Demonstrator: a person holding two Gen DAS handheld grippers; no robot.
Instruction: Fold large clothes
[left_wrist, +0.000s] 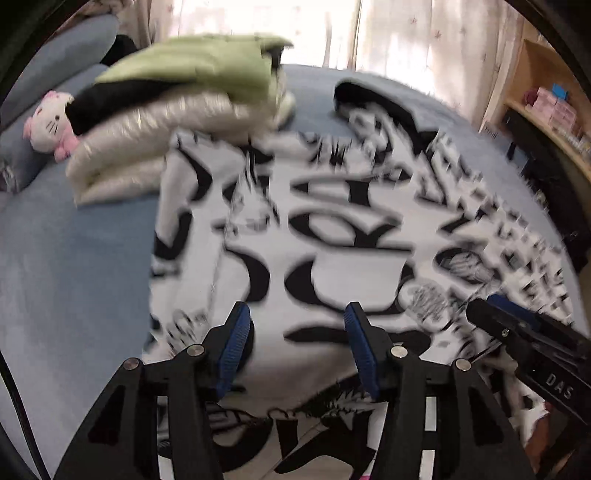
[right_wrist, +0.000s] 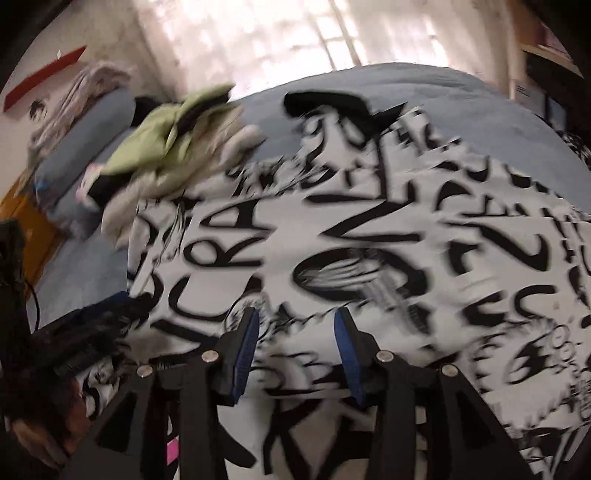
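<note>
A large white garment with bold black lettering (left_wrist: 332, 229) lies spread flat on the blue bed (left_wrist: 74, 277), black collar (left_wrist: 354, 92) at the far end. Its near hem hangs over the bed's front edge. My left gripper (left_wrist: 297, 314) hovers over the near part of the garment, jaws apart, blue pads (left_wrist: 236, 343) not pressing any cloth. The right gripper's tip (left_wrist: 480, 314) pokes in from the right. In the right wrist view, my right gripper (right_wrist: 297, 317) is open over the same garment (right_wrist: 369, 229), nothing pinched. The left gripper (right_wrist: 110, 306) shows blurred at the left.
A stack of folded clothes (left_wrist: 184, 110), green on top, then black and cream, sits at the bed's far left. Beside it lie a white and pink plush cat (left_wrist: 48, 122) and a blue pillow (left_wrist: 55, 62). Curtains (left_wrist: 424, 40) hang behind. A wooden shelf (left_wrist: 546, 99) stands at the right.
</note>
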